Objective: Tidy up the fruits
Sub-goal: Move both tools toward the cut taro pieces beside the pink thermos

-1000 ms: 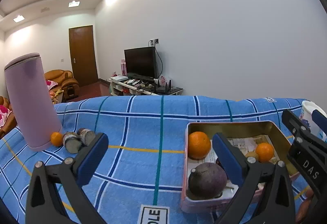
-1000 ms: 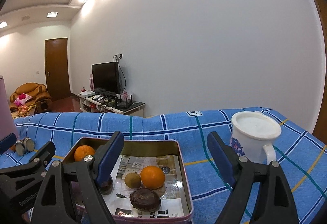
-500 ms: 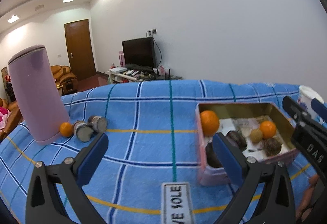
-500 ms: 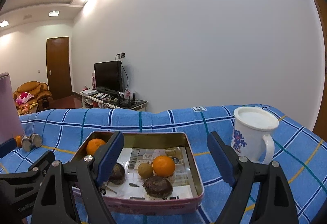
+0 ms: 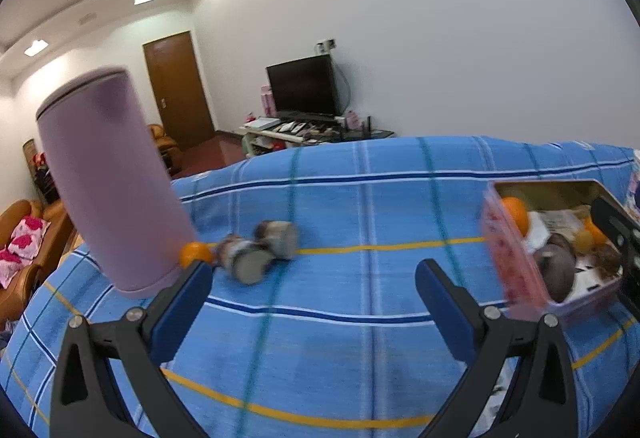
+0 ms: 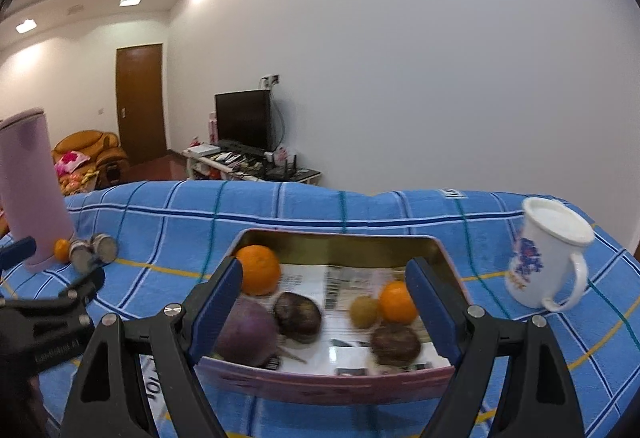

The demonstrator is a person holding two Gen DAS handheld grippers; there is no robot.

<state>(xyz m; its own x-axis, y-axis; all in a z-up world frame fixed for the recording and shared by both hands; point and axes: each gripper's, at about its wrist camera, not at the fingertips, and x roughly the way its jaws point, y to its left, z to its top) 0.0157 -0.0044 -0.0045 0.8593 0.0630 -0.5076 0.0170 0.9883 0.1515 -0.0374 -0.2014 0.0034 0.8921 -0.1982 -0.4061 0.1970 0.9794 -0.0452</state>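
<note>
Left gripper (image 5: 310, 280): jaws wide, nothing between them, above the blue plaid cloth (image 5: 360, 206) in the lower half of the left wrist frame. The view is motion-blurred.

Right gripper (image 6: 324, 290): jaws wide, holding nothing, framing the tin (image 6: 332, 384) at lower centre of the right wrist frame.

Tin contents, right wrist view, resting on printed paper (image 6: 308, 278):
- large orange (image 6: 258, 269), rear left corner;
- purple fruit (image 6: 246, 334), front left, partly behind the left finger;
- dark fruit (image 6: 298, 316), just right of the purple one;
- kiwi (image 6: 364, 312), touching a small orange (image 6: 397, 302) on its right;
- second dark fruit (image 6: 395, 344), front right.

In the left wrist view the tin (image 5: 516, 270) sits at the right edge, partly hidden by the other gripper.

Outside the tin: a loose orange (image 5: 194, 253) at the base of the lilac cylinder (image 5: 108, 178), left of frame in the left wrist view. Just right of it lie two cans (image 5: 260, 252) on their sides, touching each other.

A white mug (image 6: 546, 252) with a blue motif appears tilted at the right of the right wrist frame, well apart from the tin.
</note>
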